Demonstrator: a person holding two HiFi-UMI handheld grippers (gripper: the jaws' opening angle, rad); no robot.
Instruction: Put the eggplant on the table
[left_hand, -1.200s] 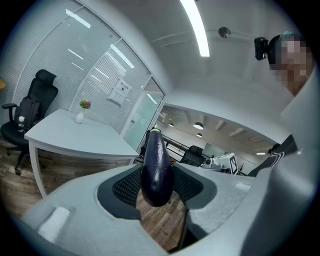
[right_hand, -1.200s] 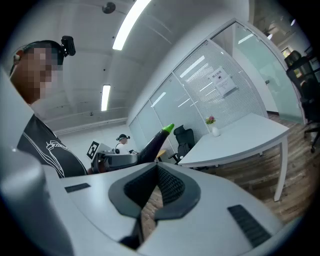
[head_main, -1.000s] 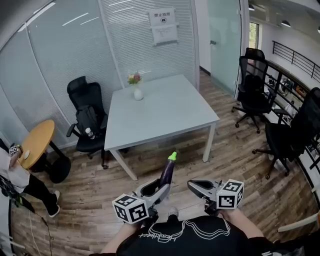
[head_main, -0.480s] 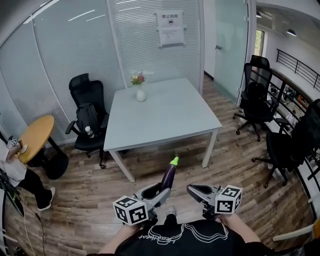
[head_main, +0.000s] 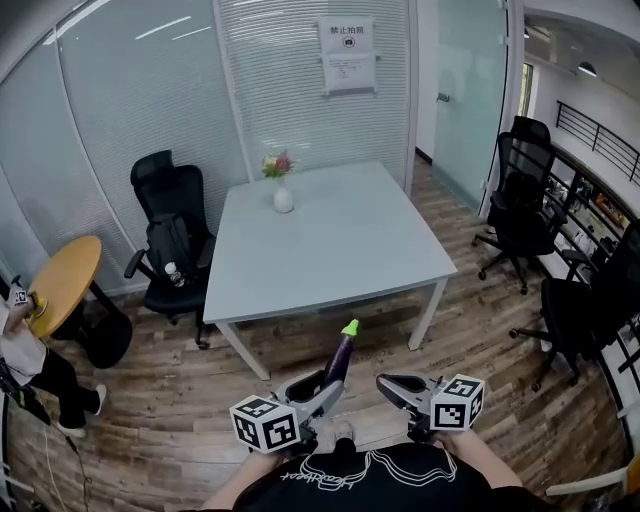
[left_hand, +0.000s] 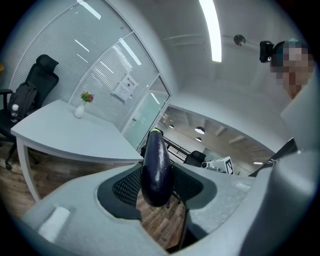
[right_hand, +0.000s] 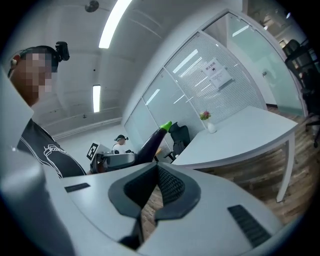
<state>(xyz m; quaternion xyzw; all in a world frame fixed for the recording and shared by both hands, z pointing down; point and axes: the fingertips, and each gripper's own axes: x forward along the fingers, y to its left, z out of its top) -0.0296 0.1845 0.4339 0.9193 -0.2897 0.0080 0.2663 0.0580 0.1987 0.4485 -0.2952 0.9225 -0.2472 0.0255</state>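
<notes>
A dark purple eggplant (head_main: 340, 355) with a green stem end sticks up and forward from my left gripper (head_main: 322, 388), which is shut on its lower end. In the left gripper view the eggplant (left_hand: 156, 167) stands nearly upright between the black pads. My right gripper (head_main: 386, 381) is beside it on the right, jaws together with nothing in them. From the right gripper view the eggplant (right_hand: 151, 143) shows at the left, past my right gripper (right_hand: 152, 185). The pale grey table (head_main: 330, 250) lies ahead, a short way beyond both grippers.
A white vase with flowers (head_main: 283, 196) stands at the table's far side. Black office chairs sit at the left (head_main: 170, 240) and along the right (head_main: 520, 190). A round wooden table (head_main: 60, 285) and a person (head_main: 25, 350) are at the far left. Glass walls stand behind.
Both grippers and the eggplant have moved forward toward the grey table, which now looks closer and larger. The left gripper's hold on the eggplant is unchanged.
</notes>
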